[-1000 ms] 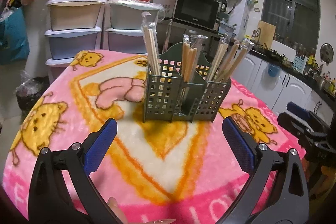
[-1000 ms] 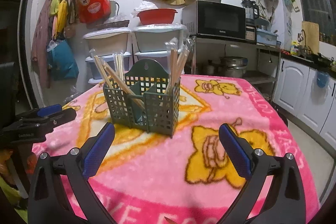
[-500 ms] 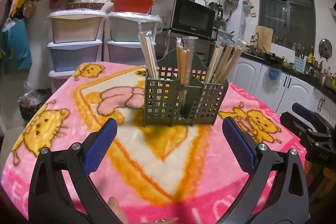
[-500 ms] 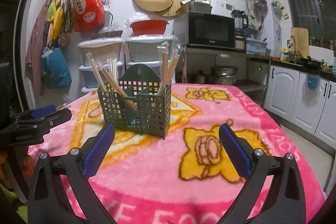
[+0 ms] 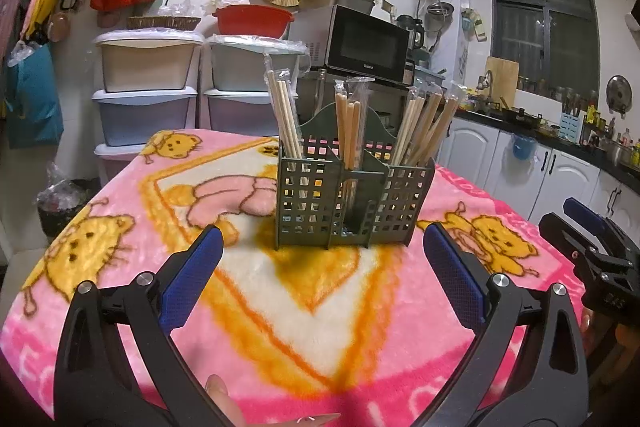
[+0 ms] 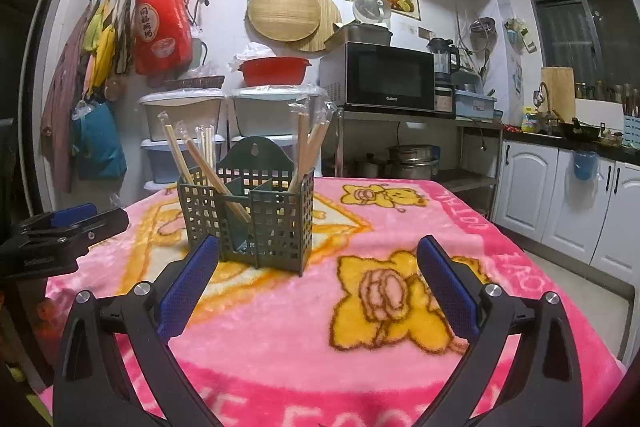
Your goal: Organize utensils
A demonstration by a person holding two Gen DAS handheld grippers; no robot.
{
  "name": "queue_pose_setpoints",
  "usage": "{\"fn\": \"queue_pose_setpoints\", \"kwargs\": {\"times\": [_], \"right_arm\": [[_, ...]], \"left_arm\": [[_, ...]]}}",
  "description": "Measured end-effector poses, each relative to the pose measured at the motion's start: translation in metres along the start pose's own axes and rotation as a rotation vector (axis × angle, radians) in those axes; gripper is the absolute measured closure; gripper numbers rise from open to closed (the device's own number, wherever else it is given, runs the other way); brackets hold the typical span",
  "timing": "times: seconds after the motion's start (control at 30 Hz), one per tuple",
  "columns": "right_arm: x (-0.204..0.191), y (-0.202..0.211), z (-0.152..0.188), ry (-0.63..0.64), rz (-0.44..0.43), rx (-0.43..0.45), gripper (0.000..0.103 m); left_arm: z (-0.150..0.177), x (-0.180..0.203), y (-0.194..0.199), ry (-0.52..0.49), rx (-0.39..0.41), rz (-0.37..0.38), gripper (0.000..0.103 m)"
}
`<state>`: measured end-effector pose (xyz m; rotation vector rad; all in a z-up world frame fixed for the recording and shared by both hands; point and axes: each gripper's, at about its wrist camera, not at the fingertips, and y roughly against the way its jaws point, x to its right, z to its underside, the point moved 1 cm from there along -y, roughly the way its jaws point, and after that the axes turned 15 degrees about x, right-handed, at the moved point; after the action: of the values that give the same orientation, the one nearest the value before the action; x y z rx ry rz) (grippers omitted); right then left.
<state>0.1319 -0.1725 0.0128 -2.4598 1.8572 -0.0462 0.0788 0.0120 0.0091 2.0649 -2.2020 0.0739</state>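
A dark green lattice utensil holder (image 5: 352, 203) (image 6: 256, 215) stands upright on the pink blanket-covered table (image 5: 120, 235) (image 6: 400, 347). Plastic-wrapped wooden chopsticks (image 5: 348, 123) (image 6: 308, 143) fill its three compartments, several per bundle. My left gripper (image 5: 320, 263) hovers open in front of the holder, nothing between its blue pads. My right gripper (image 6: 316, 267) is open too, off the holder's right side, empty. Each gripper shows in the other's view: the right gripper (image 5: 592, 251) at the table's right edge, the left gripper (image 6: 60, 231) at the left.
Stacked plastic drawers (image 5: 148, 95) and a microwave (image 5: 360, 43) on a metal rack stand behind the table. White cabinets (image 6: 560, 195) and a cluttered counter run along the right wall. A fingertip (image 5: 220, 391) shows at the bottom of the left wrist view.
Both grippers have tilted upward and backed off slightly, so the holder sits lower and the walls show more. Both stay open; the holder and chopsticks have not moved.
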Motion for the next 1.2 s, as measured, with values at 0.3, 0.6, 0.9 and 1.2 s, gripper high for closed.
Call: {"fn": "queue_pose_setpoints", "kwargs": {"times": [0.3, 0.6, 0.9, 1.2], "right_arm": [[-0.0001, 0.0015, -0.0008, 0.0, 0.007, 0.005, 0.007], [0.0007, 0.0026, -0.0016, -0.001, 0.011, 0.007, 0.007], [0.0009, 0.0026, -0.0022, -0.002, 0.012, 0.008, 0.007], [0.0009, 0.0029, -0.0018, -0.002, 0.013, 0.009, 0.007]], "left_arm": [[-0.0003, -0.0001, 0.0003, -0.002, 0.0, 0.0, 0.011], [-0.0003, 0.0002, 0.0007, 0.0, 0.004, 0.004, 0.011], [-0.0013, 0.0, 0.0001, -0.002, 0.005, 0.009, 0.011], [-0.0011, 0.0005, 0.0004, -0.005, 0.005, 0.007, 0.011]]}}
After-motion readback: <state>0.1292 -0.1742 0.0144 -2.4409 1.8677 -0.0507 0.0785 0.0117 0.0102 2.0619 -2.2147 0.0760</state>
